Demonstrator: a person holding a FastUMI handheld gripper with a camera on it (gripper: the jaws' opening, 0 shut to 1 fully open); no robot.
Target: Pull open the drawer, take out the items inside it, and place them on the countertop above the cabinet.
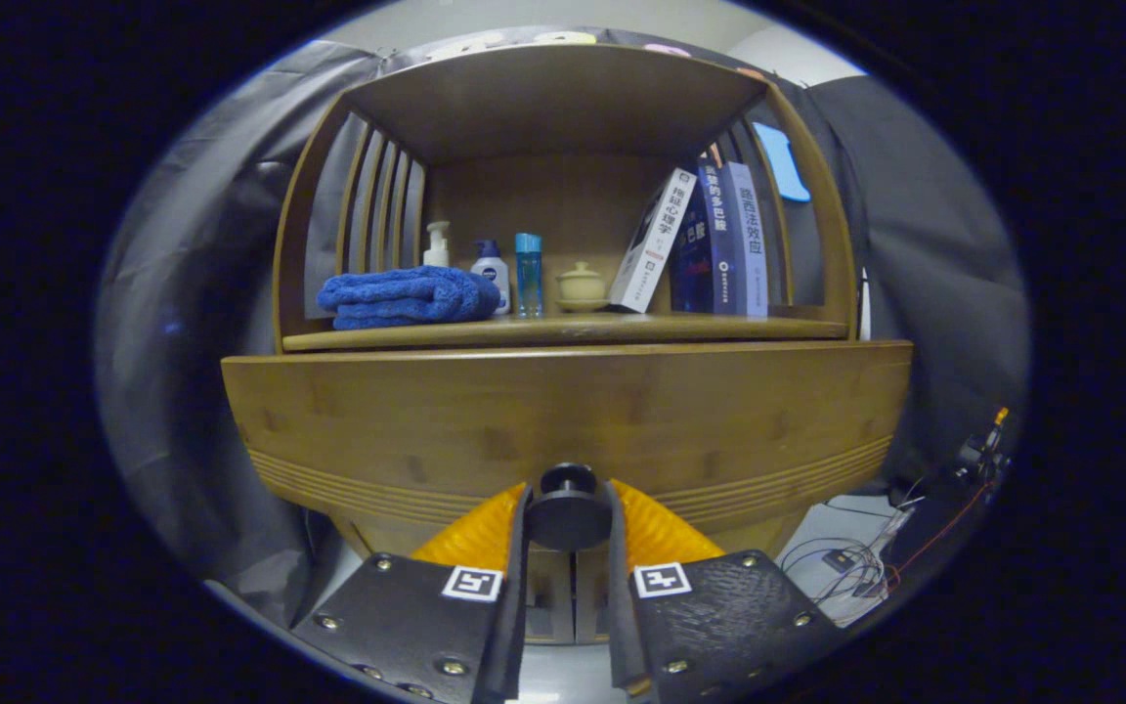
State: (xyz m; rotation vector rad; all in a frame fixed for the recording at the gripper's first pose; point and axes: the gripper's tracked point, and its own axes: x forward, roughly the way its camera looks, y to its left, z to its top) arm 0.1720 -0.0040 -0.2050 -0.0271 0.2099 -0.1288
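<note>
A wooden cabinet with a wide drawer front stands straight ahead of me. A round dark knob juts from the lower middle of that front. My gripper is shut on the knob, one finger pressing on each side of it. The drawer's inside is hidden. Above the drawer front runs the countertop, a wooden shelf under a hood. On it lie a folded blue towel, a white pump bottle, a white bottle with a blue cap, a clear blue bottle, a small beige lidded pot and three books.
Slatted wooden sides and a top board enclose the shelf. Black cloth hangs on both sides of the cabinet. Cables and a small device lie on the floor at the lower right.
</note>
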